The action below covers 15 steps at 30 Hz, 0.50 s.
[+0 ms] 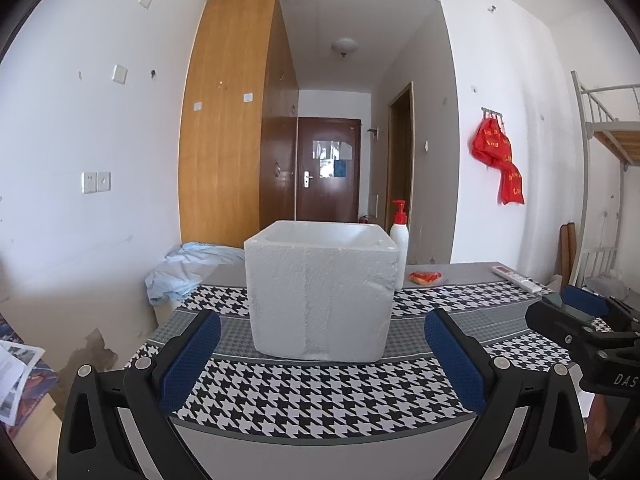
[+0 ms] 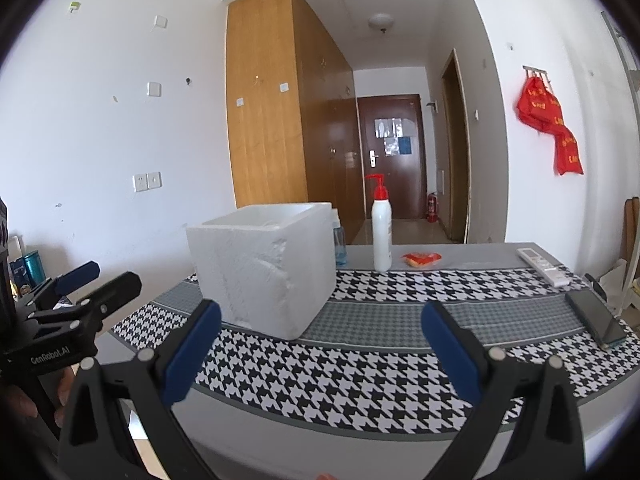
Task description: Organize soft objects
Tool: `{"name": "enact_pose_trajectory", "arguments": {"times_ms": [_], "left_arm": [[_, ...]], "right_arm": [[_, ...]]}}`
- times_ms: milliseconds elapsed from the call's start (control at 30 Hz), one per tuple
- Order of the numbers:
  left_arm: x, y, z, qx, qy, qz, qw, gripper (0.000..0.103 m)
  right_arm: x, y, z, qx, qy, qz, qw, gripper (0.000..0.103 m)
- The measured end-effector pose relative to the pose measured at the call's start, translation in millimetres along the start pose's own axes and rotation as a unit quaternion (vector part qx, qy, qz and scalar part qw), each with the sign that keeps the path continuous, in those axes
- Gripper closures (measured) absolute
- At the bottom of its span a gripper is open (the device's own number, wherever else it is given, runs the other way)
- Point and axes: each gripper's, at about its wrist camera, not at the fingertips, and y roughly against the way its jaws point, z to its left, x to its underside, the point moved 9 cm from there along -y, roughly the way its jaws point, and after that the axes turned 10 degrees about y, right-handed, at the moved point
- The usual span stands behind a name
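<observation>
Table (image 1: 320,392) with houndstooth cloth, its near edge just below both tools. Foam box (image 1: 320,292) stands directly ahead of the left gripper (image 1: 322,354), ahead-left of the right gripper (image 2: 320,354); bare cloth lies between. Both grippers are spread, empty.

The foam box (image 2: 264,264) hides its inside (and half a blue bottle (image 2: 340,242)).

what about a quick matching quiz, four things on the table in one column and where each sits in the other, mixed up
Things:
1. foam box
2. pump bottle
3. remote control
4. phone

Places:
A. far right, behind the phone
B. right edge, nearest the camera
C. left part of the cloth
D. upright, just right of the box

Pairs: 1-C, 2-D, 3-A, 4-B
</observation>
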Motion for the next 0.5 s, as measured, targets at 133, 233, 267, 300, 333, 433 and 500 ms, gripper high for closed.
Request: {"name": "enact_pose_trajectory", "arguments": {"times_ms": [133,233,267,300,333,433,500], "left_arm": [[0.7,-1.4,2.6,-0.001,0.001,0.003,1.0000,0.001],[1.6,-0.8,2.0,0.001,0.001,0.004,1.0000,0.001],[1.9,-0.5,1.4,0.000,0.000,0.005,1.0000,0.001],[1.7,-0.9,1.9,0.001,0.000,0.005,1.0000,0.001],[1.7,-0.8,2.0,0.001,0.000,0.006,1.0000,0.001],[1.2,-0.2,2.0,0.001,0.000,0.006,1.0000,0.001],[1.7,-0.5,1.1,0.001,-0.002,0.007,1.0000,0.001]], "right_arm": [[-1.1,-0.2,-0.8,0.001,0.000,0.000,1.000,0.002],[-2.0,0.8,0.3,0.000,0.001,-0.002,1.000,0.002],[-2.0,1.2,0.8,0.001,0.003,-0.003,1.000,0.002],[-1.8,1.5,1.0,0.002,0.005,-0.003,1.000,0.002],[-1.1,1.6,1.0,0.002,0.005,-0.002,1.000,0.002],[-0.6,2.0,-0.7,0.003,0.001,-0.002,1.000,0.002],[-0.6,2.5,-1.4,0.001,-0.001,-0.002,1.000,0.002]]}}
